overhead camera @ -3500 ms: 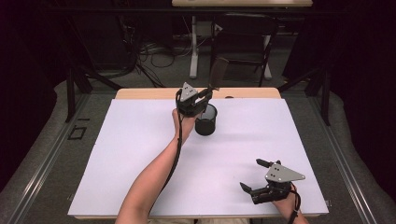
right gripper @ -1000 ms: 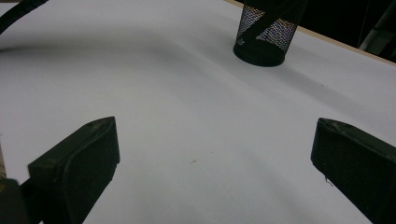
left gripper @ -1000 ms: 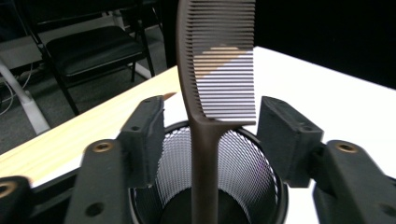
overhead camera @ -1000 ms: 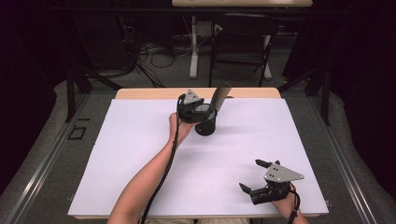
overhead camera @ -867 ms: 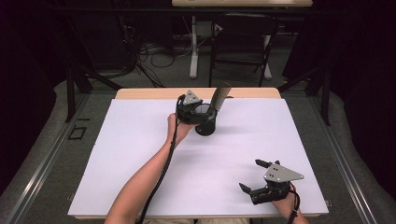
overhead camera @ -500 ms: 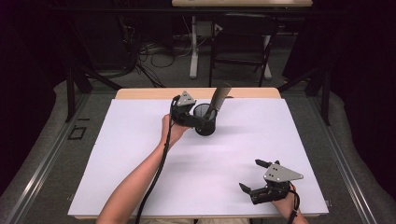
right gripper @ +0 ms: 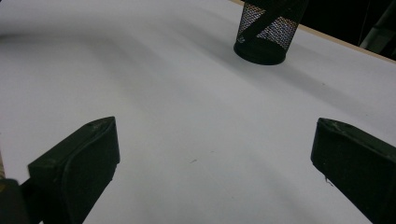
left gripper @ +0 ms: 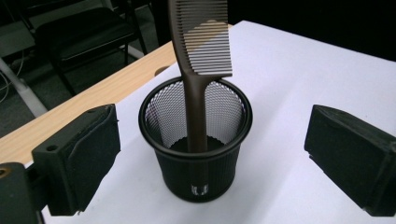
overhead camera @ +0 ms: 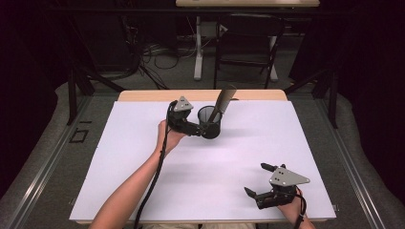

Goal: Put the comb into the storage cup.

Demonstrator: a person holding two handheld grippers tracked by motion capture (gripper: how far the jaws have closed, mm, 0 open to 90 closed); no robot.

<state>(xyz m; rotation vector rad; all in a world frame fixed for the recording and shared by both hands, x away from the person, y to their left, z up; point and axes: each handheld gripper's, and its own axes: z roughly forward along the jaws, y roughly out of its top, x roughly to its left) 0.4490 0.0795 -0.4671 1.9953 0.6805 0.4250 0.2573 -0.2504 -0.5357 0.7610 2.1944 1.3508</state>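
1. Comb (left gripper: 196, 56): brown, with fine teeth on one side of its upper half; it stands handle-down in the cup, leaning against the rim with the toothed end sticking up well above it; in the high view it tilts up and away toward the far edge of the table (overhead camera: 223, 102); nothing grips it.

2. Cup (left gripper: 195, 144): a black mesh pen cup, round and upright, with a solid base and rim; it stands on the white sheet near the far edge of the table, a little left of the middle (overhead camera: 210, 123); it is also seen from across the sheet in the right gripper view (right gripper: 267, 32).

3. Left gripper (overhead camera: 198, 130): held level just left of the cup, pointing at it; its jaws have just been opening and now stand wide, one on each side of the cup and clear of its wall; the cup sits between them but the pads do not press on it.

4. Right gripper (overhead camera: 258, 183): resting low near the front right corner of the sheet, well apart from the cup; jaws spread wide with bare sheet between them.

5. White sheet (overhead camera: 143, 181): covers nearly the whole table top.

6. Table (overhead camera: 157, 95): a light wooden strip shows along the far edge beyond the sheet.
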